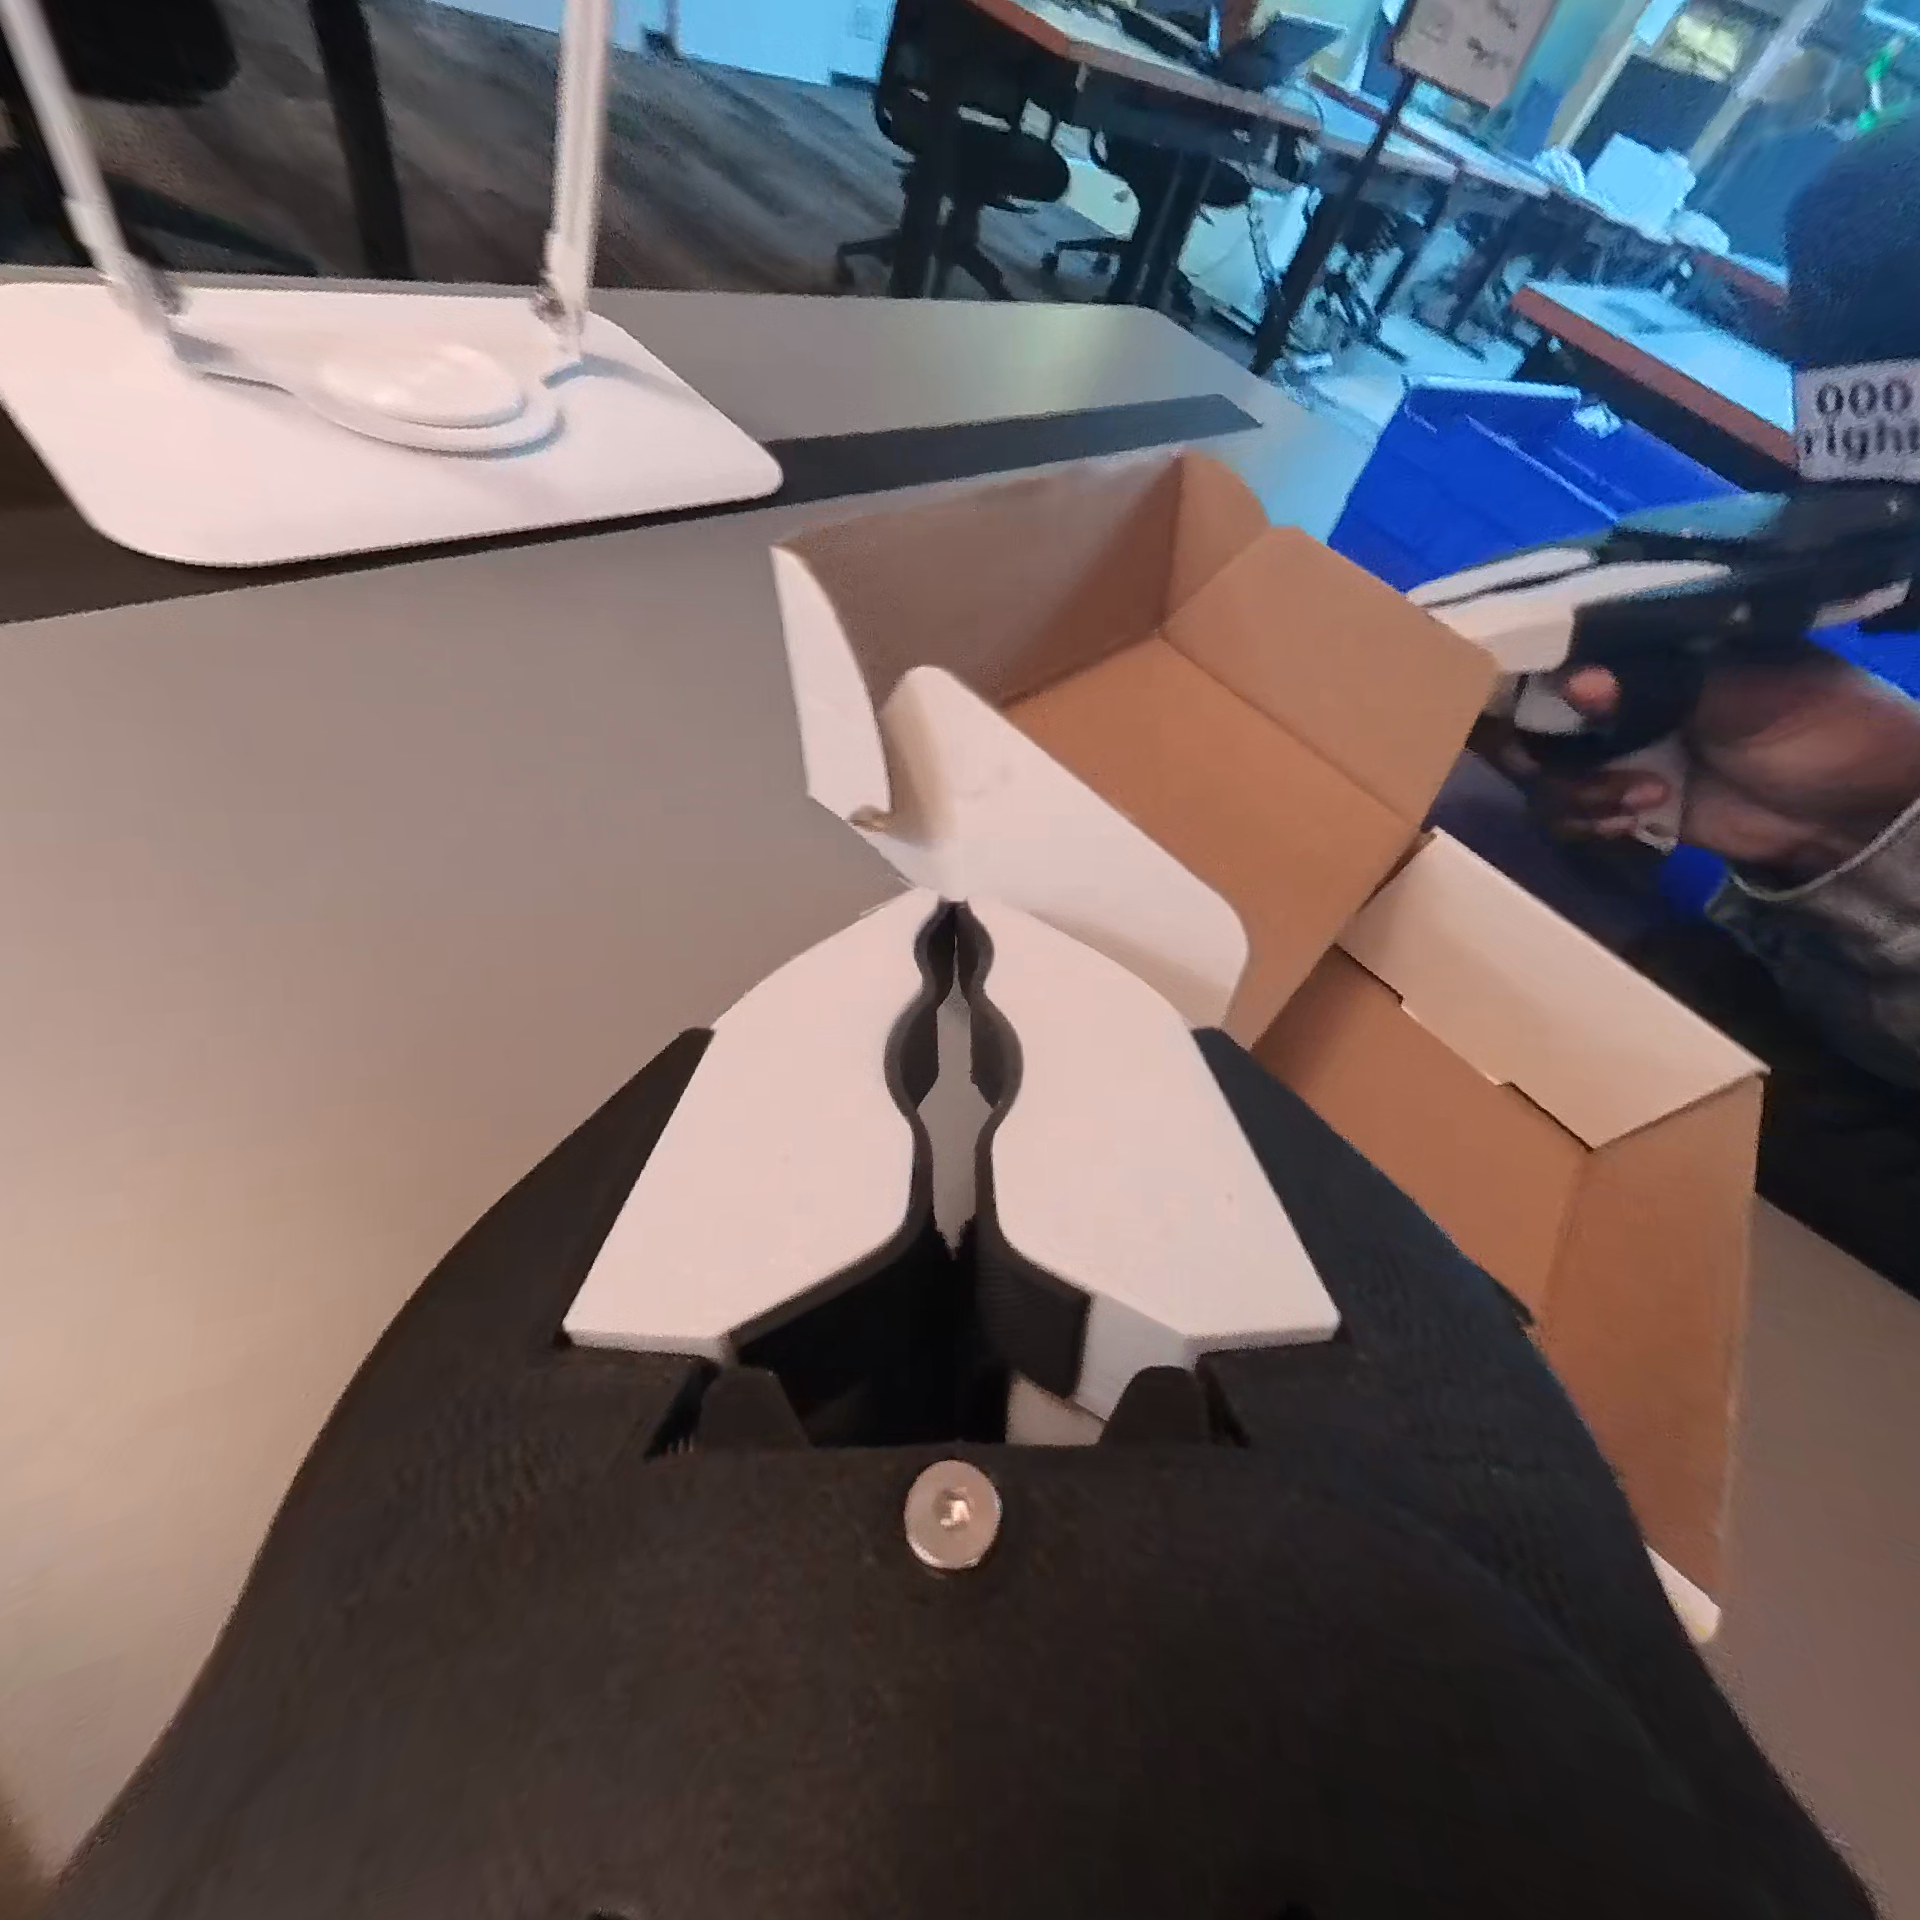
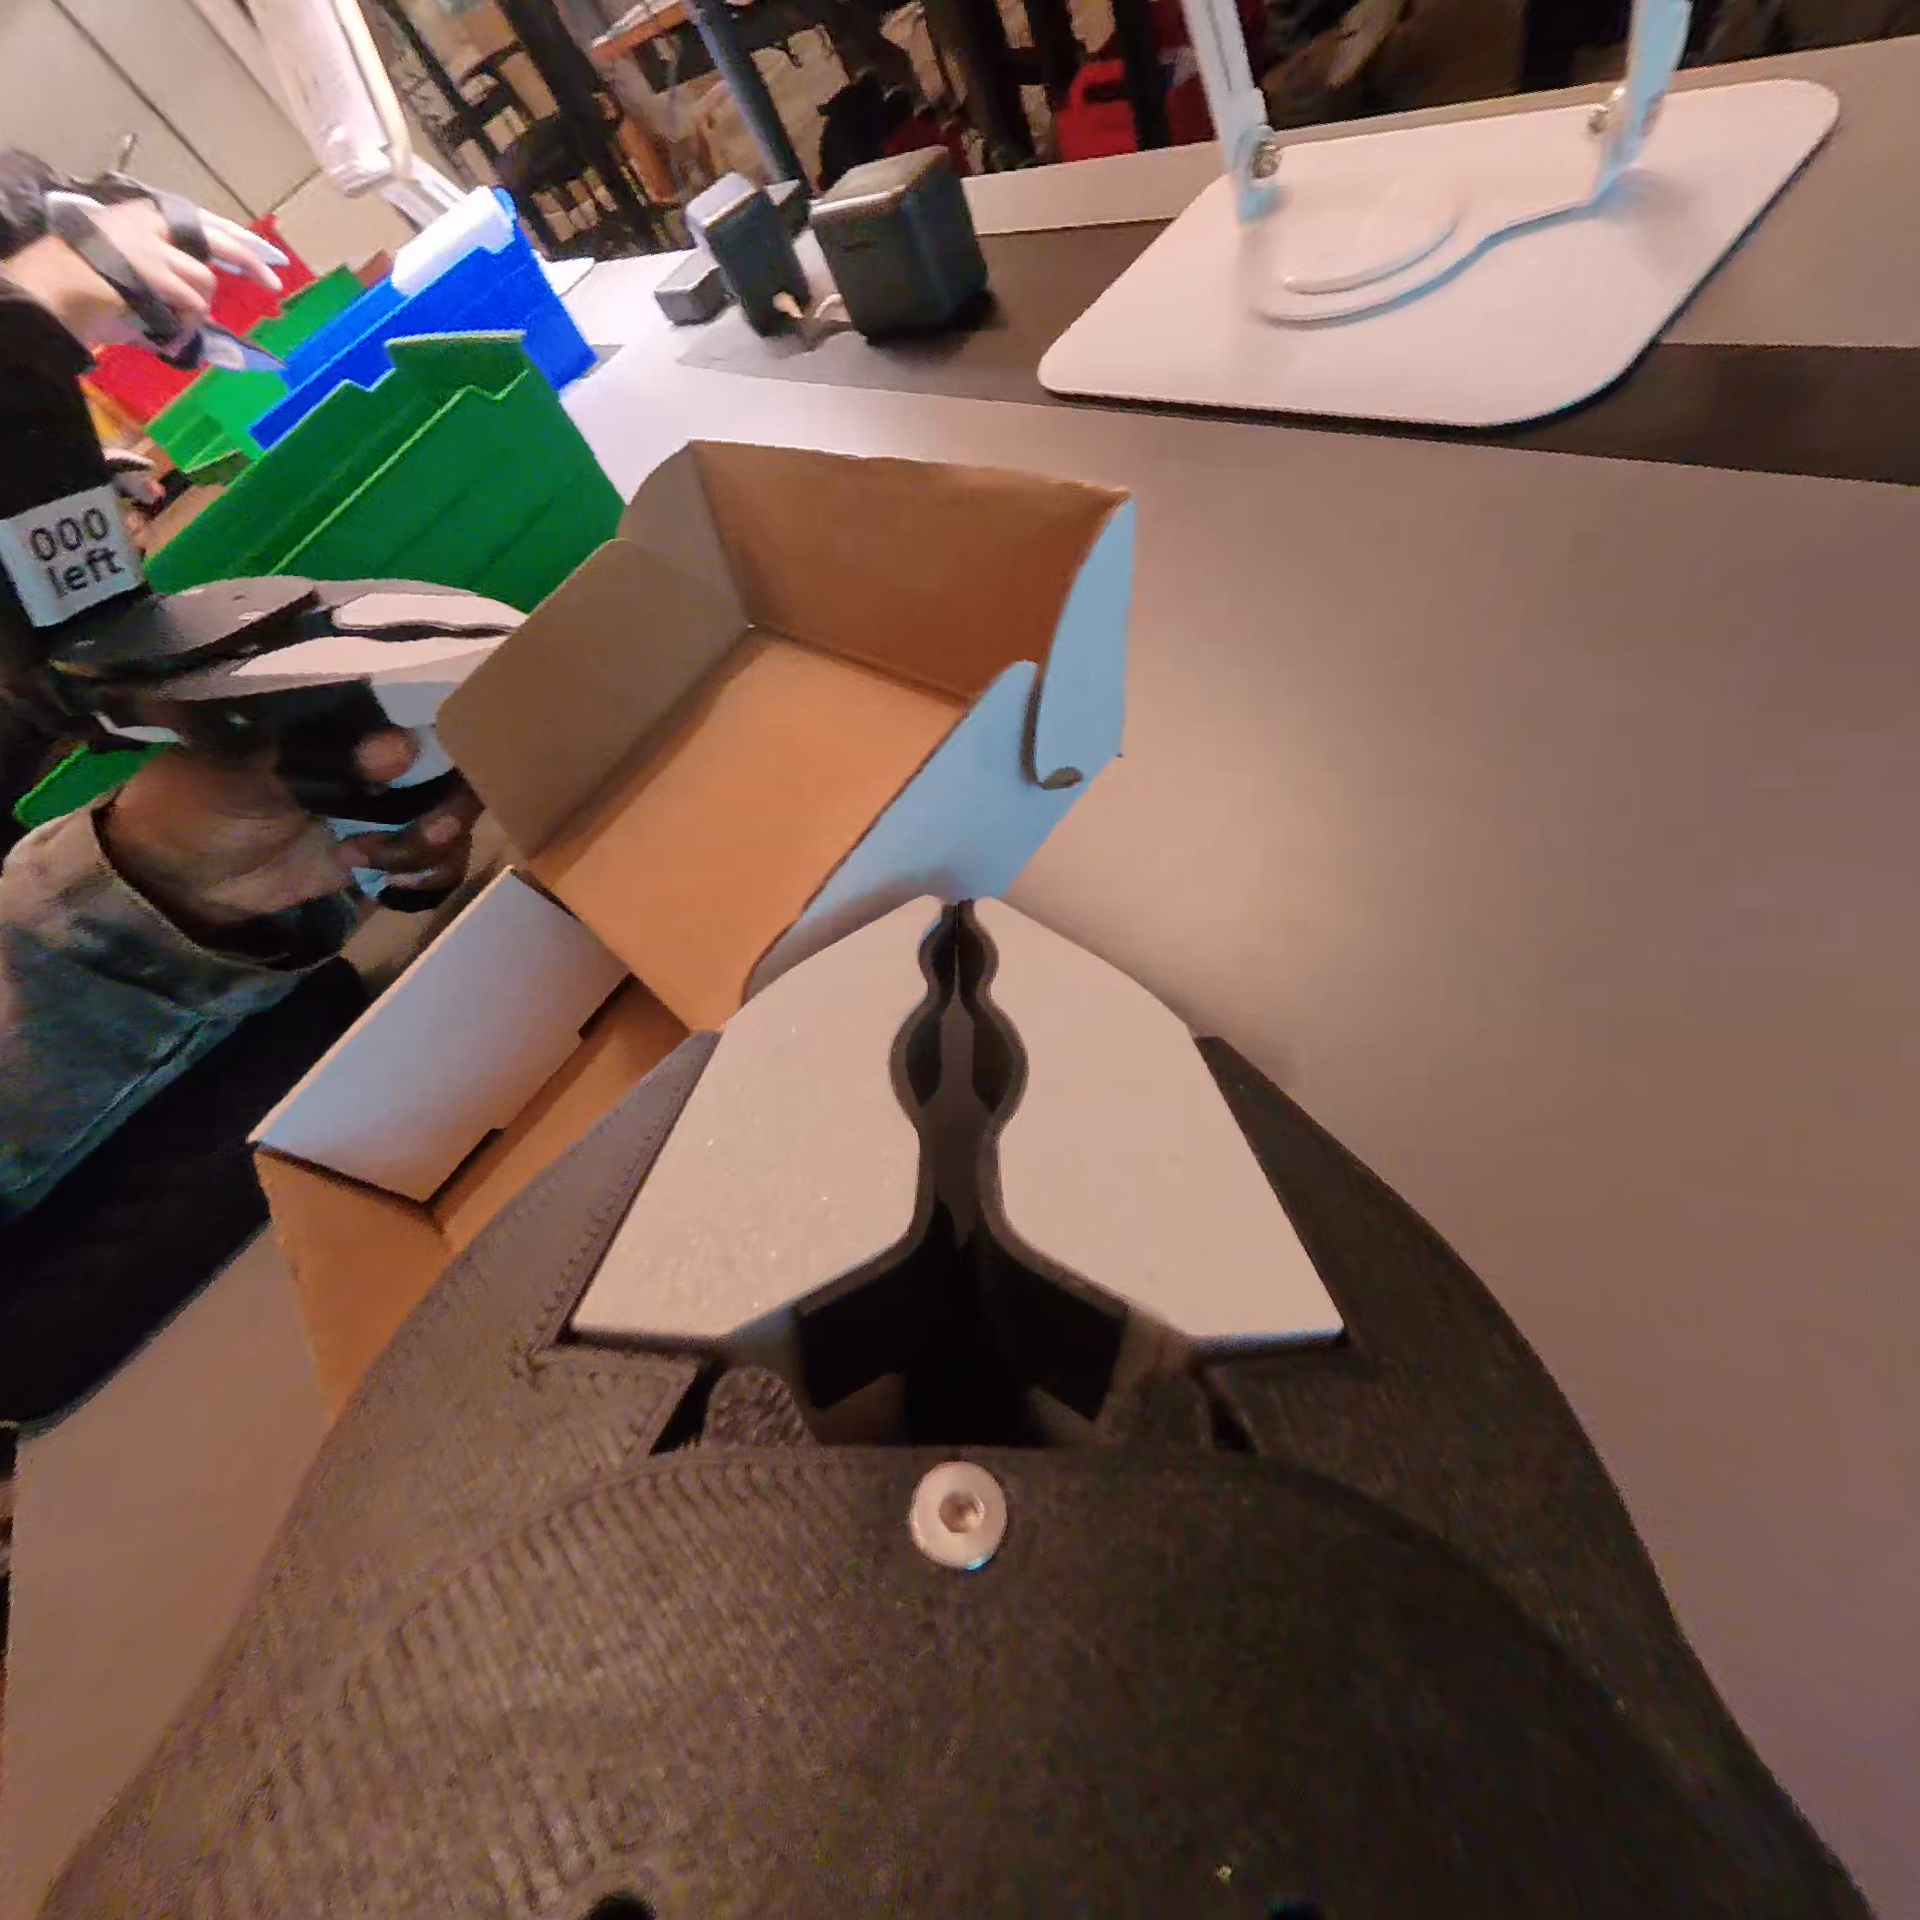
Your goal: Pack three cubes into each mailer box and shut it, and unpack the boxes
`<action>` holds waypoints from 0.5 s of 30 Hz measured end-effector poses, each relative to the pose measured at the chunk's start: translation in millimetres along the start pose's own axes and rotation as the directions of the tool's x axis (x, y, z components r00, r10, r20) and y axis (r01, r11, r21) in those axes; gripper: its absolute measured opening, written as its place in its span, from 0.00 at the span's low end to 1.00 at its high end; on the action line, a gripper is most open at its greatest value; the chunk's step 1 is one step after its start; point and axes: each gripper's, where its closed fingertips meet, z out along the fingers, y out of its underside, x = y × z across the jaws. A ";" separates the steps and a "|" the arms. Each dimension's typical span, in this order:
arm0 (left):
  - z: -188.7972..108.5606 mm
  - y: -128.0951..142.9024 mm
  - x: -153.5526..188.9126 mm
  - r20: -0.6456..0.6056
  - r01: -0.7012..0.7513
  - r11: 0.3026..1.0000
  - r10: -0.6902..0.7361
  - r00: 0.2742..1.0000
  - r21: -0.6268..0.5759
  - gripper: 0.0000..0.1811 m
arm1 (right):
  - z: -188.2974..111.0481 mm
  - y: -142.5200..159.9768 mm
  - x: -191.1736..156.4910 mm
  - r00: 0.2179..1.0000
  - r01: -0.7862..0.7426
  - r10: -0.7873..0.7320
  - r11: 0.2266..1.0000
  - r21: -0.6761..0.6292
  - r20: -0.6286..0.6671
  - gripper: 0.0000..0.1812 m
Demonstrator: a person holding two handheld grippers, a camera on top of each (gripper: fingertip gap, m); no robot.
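One mailer box, white outside and brown inside, stands open on the grey table (image 1: 364,935). Its lid (image 1: 1195,675) is raised above the base (image 1: 1621,1247). No cubes show in it. My left gripper (image 1: 951,914) is shut on the lower corner of the lid's white side flap (image 1: 1039,831). My right gripper (image 2: 961,914) is shut on the opposite side flap (image 2: 997,821) of the lid (image 2: 790,748), with the base (image 2: 416,1101) to its left. Each view shows the other gripper on the box's far side, the right one (image 1: 1496,603) and the left one (image 2: 416,644).
A white stand base (image 1: 364,436) sits at the table's back and also shows in the right wrist view (image 2: 1455,260). Two dark small devices (image 2: 894,249) stand near it. Green bins (image 2: 416,478) and a blue bin (image 2: 457,301) are beyond the table's edge. Some 15 centimeters of space lies between my two pairs of fingers.
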 end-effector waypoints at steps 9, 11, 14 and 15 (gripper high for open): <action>-6.3 -14.1 24.1 -0.037 -0.216 0.974 0.219 0.975 0.074 0.00 | -15.1 -8.6 -26.4 0.991 0.116 -0.118 0.993 0.031 0.058 0.00; -12.2 -16.5 31.0 -0.036 -0.299 0.949 0.303 0.952 0.100 0.00 | -21.3 -8.7 -33.5 0.981 0.190 -0.191 0.981 0.030 0.041 0.00; -19.2 -16.2 39.4 0.000 -0.452 0.886 0.454 0.891 0.103 0.00 | -28.0 -4.6 -44.4 0.946 0.324 -0.324 0.946 0.023 -0.017 0.00; -21.3 -15.2 41.3 0.015 -0.492 0.865 0.493 0.870 0.097 0.00 | -29.8 -1.6 -47.4 0.928 0.371 -0.371 0.928 0.012 -0.041 0.00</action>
